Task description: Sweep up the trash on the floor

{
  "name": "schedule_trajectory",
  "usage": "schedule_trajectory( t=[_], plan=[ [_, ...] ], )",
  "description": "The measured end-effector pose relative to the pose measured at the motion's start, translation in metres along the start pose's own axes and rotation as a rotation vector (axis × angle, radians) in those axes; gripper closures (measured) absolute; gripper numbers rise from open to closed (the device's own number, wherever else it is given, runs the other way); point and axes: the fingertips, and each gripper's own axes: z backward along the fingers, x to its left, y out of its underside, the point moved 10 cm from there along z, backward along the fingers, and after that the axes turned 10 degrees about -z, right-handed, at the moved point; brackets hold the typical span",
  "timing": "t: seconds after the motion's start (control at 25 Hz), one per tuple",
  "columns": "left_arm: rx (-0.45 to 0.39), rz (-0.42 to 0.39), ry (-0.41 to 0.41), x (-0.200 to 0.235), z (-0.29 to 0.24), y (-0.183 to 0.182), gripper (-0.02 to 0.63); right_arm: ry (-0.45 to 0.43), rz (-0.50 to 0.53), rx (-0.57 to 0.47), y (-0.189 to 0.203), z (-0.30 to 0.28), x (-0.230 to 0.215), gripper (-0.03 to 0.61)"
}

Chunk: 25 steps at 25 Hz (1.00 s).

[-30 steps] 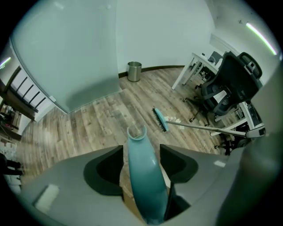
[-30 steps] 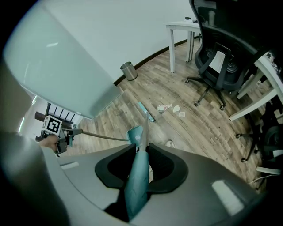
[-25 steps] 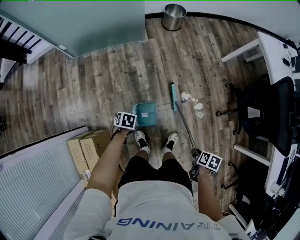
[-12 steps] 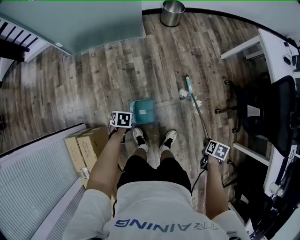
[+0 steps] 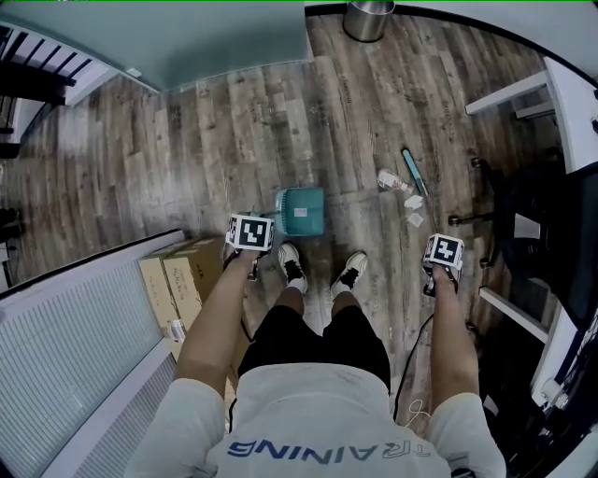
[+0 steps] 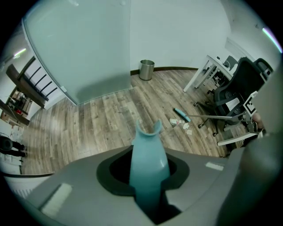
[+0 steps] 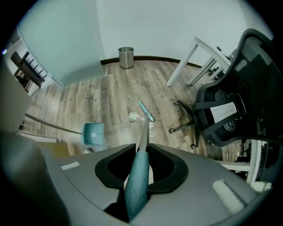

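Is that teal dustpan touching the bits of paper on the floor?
Apart. The head view shows a stretch of bare floor between the dustpan and the paper scraps, which lie beside the broom head.

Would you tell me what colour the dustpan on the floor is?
Teal plastic dustpan; clearest in head view.

Metal bin point(image 5: 367, 19): cut off by the head view's top edge. Trash scraps point(image 5: 391, 178): too small to identify.
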Motion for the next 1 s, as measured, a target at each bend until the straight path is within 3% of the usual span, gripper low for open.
schedule_trajectory(
  t=[0.12, 0.36, 0.52, 0.6, 0.76, 0.88, 1.0],
  plan=[
    [-0.011, 0.009, -0.004, 0.001, -0.003, 0.003, 0.522, -0.013, 0.066, 0.042, 0.018, -0.009, 0.020, 0.468],
    [0.031, 0.071, -0.012, 0.001, -0.006, 0.014, 0.522, -0.028, 0.107, 0.026, 0.058, -0.005, 0.035, 0.468],
    [-0.002, 0.094, -0.019, -0.003, 0.000, 0.006, 0.522, -0.061, 0.126, 0.096, 0.080, 0.005, 0.048, 0.469],
    [0.001, 0.096, -0.022, -0.002, -0.002, 0.007, 0.522, -0.092, 0.139, 0.116, 0.089, 0.010, 0.057, 0.469],
    [0.038, 0.119, -0.007, 0.005, -0.006, 0.009, 0.520, -0.122, 0.188, 0.038, 0.091, 0.024, 0.076, 0.469],
    [0.002, 0.097, -0.022, 0.011, -0.005, 0.000, 0.520, -0.171, 0.189, 0.057, 0.109, 0.034, 0.095, 0.468],
    [0.052, 0.122, -0.001, 0.009, -0.007, 0.004, 0.520, -0.241, 0.220, 0.076, 0.129, 0.043, 0.114, 0.468]
  ],
)
